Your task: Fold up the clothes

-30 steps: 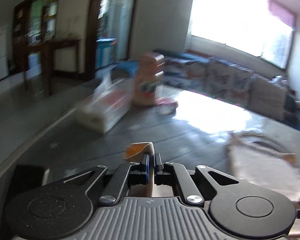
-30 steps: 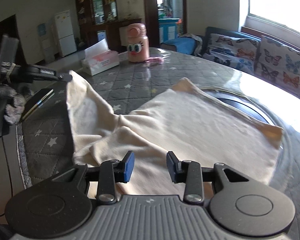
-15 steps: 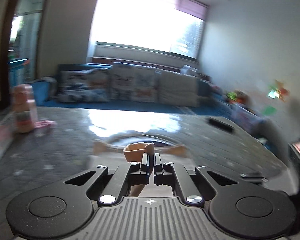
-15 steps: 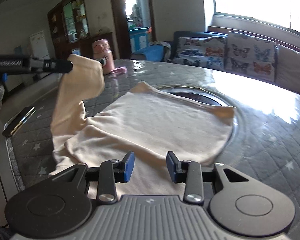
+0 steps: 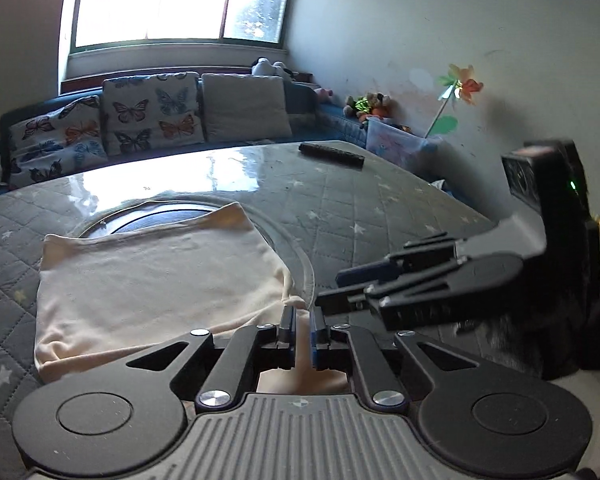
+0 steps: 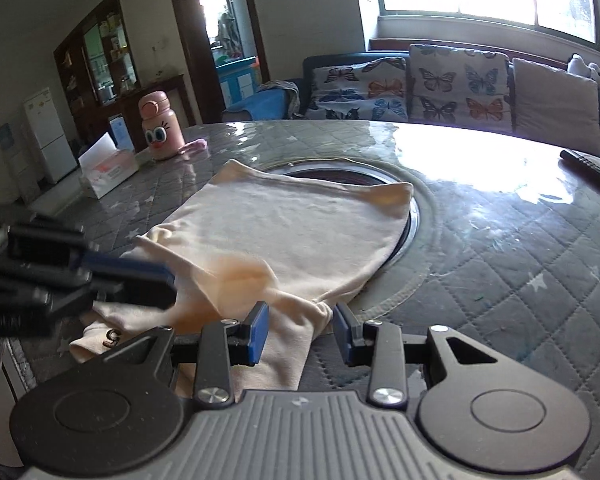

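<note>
Left wrist view: we note the cream garment (image 5: 156, 280) lying folded on the quilted grey table (image 5: 380, 208), partly over a round inset. The left gripper (image 5: 302, 322) has its jaws opening, a narrow gap, with a strip of the garment's near edge between them. The right gripper (image 5: 332, 290) reaches in from the right.

Right wrist view: we record the right gripper (image 6: 302, 332) partly open, straddling a bunched fold of the garment (image 6: 292, 228) without pressing it. A pink bottle (image 6: 159, 126) and a tissue box (image 6: 108, 170) stand well apart
</note>
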`<state>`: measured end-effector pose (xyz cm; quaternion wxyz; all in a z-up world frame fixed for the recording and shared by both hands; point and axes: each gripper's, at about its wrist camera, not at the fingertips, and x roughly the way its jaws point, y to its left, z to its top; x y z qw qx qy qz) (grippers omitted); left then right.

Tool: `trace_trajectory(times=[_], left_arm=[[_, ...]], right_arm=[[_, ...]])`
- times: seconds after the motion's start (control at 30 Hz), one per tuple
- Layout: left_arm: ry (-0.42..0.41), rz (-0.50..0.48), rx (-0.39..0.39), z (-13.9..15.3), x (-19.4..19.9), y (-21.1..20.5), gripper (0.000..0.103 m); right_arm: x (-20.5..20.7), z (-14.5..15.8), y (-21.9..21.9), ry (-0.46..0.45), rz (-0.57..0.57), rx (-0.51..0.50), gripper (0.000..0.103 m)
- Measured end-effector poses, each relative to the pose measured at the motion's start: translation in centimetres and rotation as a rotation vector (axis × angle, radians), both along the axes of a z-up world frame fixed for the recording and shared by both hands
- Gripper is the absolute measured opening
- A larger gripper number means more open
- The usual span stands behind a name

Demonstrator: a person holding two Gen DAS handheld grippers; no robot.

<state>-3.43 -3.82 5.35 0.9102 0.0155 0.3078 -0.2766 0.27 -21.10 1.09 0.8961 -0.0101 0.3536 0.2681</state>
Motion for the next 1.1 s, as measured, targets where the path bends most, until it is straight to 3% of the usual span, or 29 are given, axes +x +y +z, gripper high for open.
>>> trace_trajectory(times=[0.13,0.4,0.63,0.8,0.87,0.9,1.03,1.1], left_arm=[[-0.038,0.041,0.006,0.7,-0.9,2.1,0.030],[-0.040,0.228,0.127,-0.1,-2.4,9.5,0.036],[0.024,0.261,0.215,-2.8,-4.6,12.6,0.043],[0.008,0.232,0.264,-3.9,-5.1,11.9,0.043],[-0.001,0.227,0.277,-4.3,-4.9,11.7,0.043],[-0.003,0.226,0.286,-4.5,-4.8,11.5,0.042],[-0.012,0.220,0.295,-5.0,-4.6,11.5,0.008],[-0.017,0.221,0.296,-5.0,-4.7,11.7,0.005]], right_arm=[[0.1,0.0,-0.1,0.023,-0.010,0.026,0.035],[0.2,-1.2,1.9,0.076,0.041,0.029,0.034],[0.9,-2.4,3.6,0.098,0.043,0.008,0.033],[1.2,-2.7,4.0,0.100,0.033,-0.020,0.012],[1.2,-2.5,4.0,0.095,0.027,-0.017,0.010],[1.1,-2.4,4.0,0.092,0.024,-0.016,0.008],[0.5,-1.0,4.1,0.045,0.023,-0.017,0.007],[0.4,-0.5,4.1,0.027,0.018,-0.018,0.007]])
